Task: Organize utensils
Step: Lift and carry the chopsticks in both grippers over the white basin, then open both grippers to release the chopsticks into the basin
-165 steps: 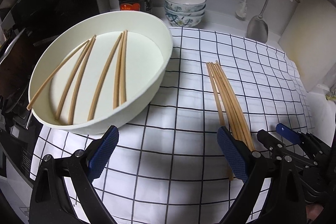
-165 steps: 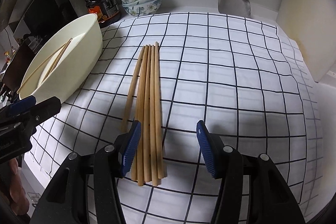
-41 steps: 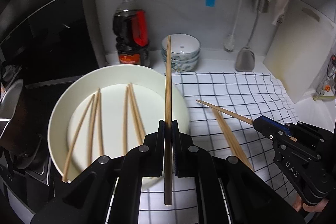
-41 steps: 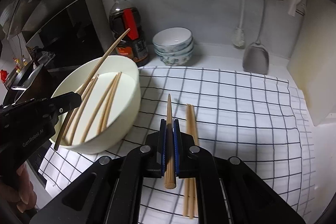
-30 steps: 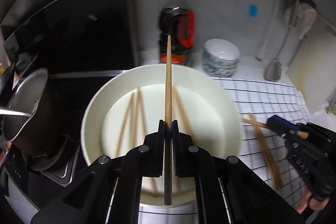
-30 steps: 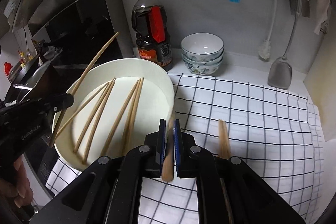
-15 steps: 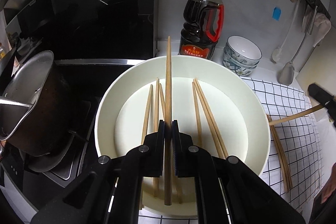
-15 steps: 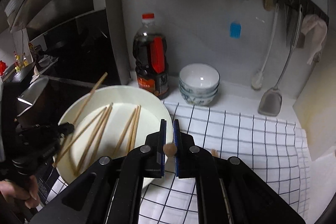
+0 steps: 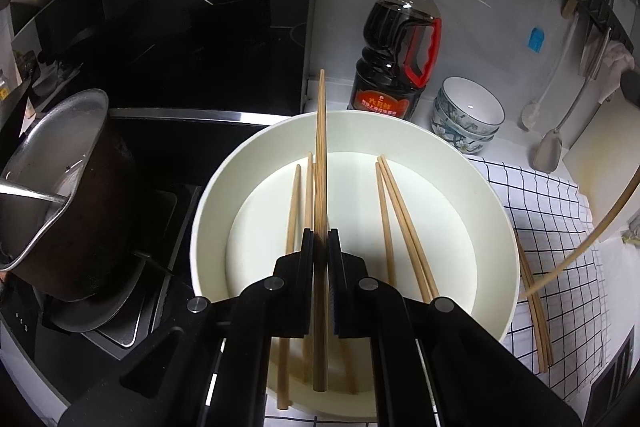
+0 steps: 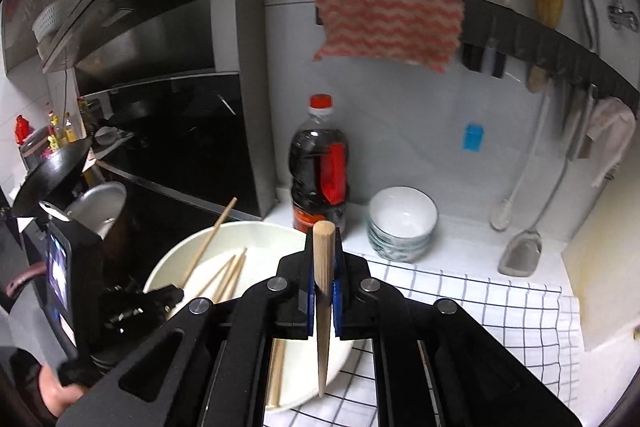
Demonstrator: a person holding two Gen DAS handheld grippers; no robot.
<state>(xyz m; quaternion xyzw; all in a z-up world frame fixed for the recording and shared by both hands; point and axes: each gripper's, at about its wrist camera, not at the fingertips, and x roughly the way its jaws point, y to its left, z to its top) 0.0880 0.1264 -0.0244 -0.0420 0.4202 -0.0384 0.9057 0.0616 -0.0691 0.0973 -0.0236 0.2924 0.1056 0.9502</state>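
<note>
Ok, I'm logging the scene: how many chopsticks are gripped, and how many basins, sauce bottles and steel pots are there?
Gripped chopsticks: 2, one in the left gripper, one in the right gripper
Basins: 1
Sauce bottles: 1
Steel pots: 1
Total: 5

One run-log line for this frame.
left gripper: shut on chopstick over white basin | right gripper: shut on second chopstick

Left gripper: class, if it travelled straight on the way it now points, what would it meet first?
Most likely the floor of the white basin, among the loose chopsticks lying there. The left gripper, shut on a chopstick, aims down into it; depth is uncertain.
</note>
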